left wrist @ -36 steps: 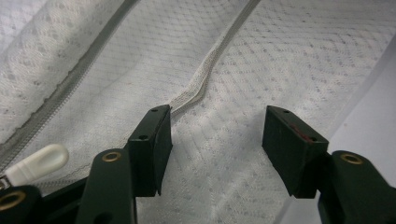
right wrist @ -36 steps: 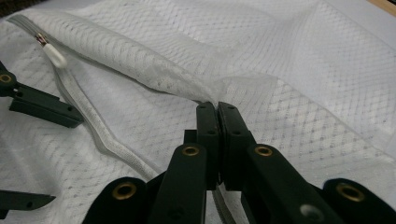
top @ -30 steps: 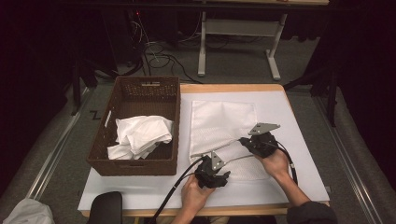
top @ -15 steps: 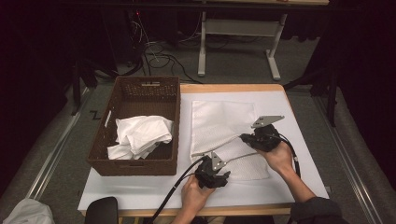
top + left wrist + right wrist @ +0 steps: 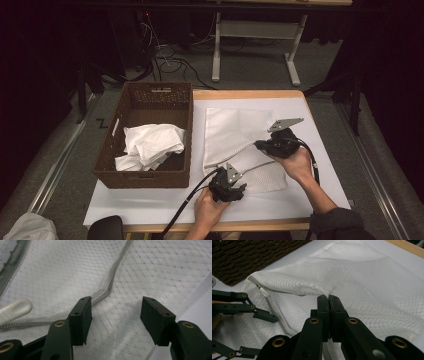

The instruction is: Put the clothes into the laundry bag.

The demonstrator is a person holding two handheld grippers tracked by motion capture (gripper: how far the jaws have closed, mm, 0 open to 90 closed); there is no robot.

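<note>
Lifting higher than a second ago, the right hand-held gripper (image 5: 261, 145) pinches the mesh bag's (image 5: 235, 131) top layer, opening its mouth while the left hand-held gripper (image 5: 226, 186) waits spread.

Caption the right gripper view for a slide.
Right gripper pinches the white mesh bag's upper layer, lifting its mouth while the open left gripper waits beside.

1. High view: light is falling from above onto the table (image 5: 320, 150); the surroundings are sinking into near black.
2. The white mat and mesh bag (image 5: 235, 135) are reading bright, with no blown glare.
3. The high view is looking soft and grainy; fine detail is smearing.
4. Left gripper view: the bag weave (image 5: 155, 267) is showing sharp, the jaw bases are blurring at the bottom edge.
5. Right gripper view: the near jaws are going out of focus; the basket (image 5: 249, 257) is staying dim.
</note>
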